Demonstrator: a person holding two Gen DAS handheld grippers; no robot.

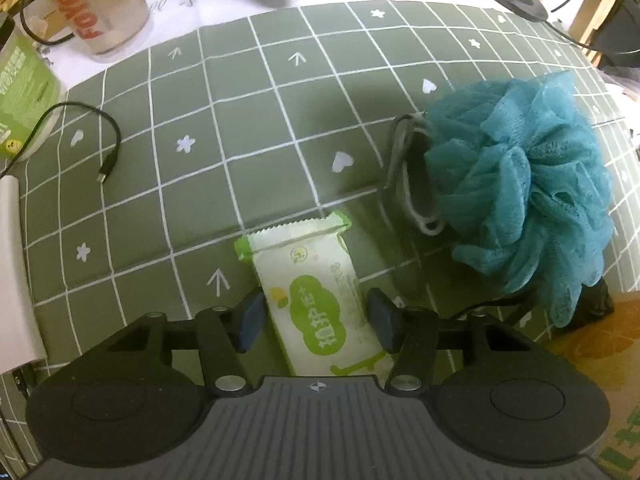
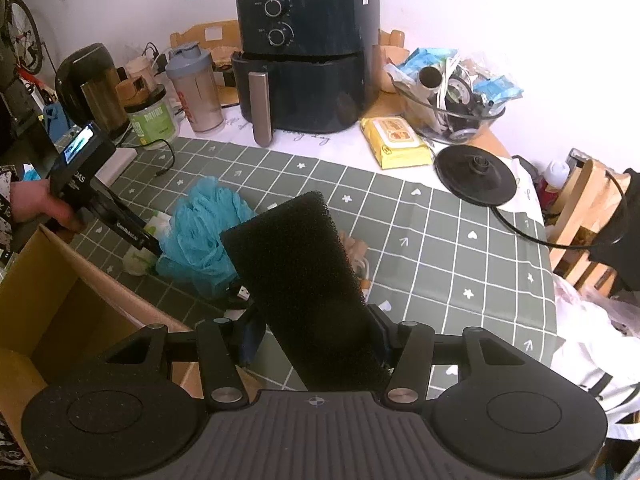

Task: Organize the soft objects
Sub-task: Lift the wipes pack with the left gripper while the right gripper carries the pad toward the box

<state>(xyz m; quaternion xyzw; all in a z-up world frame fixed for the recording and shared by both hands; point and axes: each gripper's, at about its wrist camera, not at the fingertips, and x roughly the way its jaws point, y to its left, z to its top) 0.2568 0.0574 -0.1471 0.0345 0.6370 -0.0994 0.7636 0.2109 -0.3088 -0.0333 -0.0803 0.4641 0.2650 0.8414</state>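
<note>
Cluttered worktop [image 1: 248, 92], checked cloth. Left gripper [image 1: 314, 322] fingers flank tissue pack [image 1: 320, 300], contact unclear; light, squashy, grip mid-body. Right gripper [image 2: 316, 338] fingers clamp sponge [image 2: 304, 280].

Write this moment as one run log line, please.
left claw: around tissue pack, pads at its sides | right claw: shut on black sponge | blue bath pouf: on mat

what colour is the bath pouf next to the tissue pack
Teal blue mesh pouf, clearest in the left wrist view, lying right of the tissue pack.
</note>
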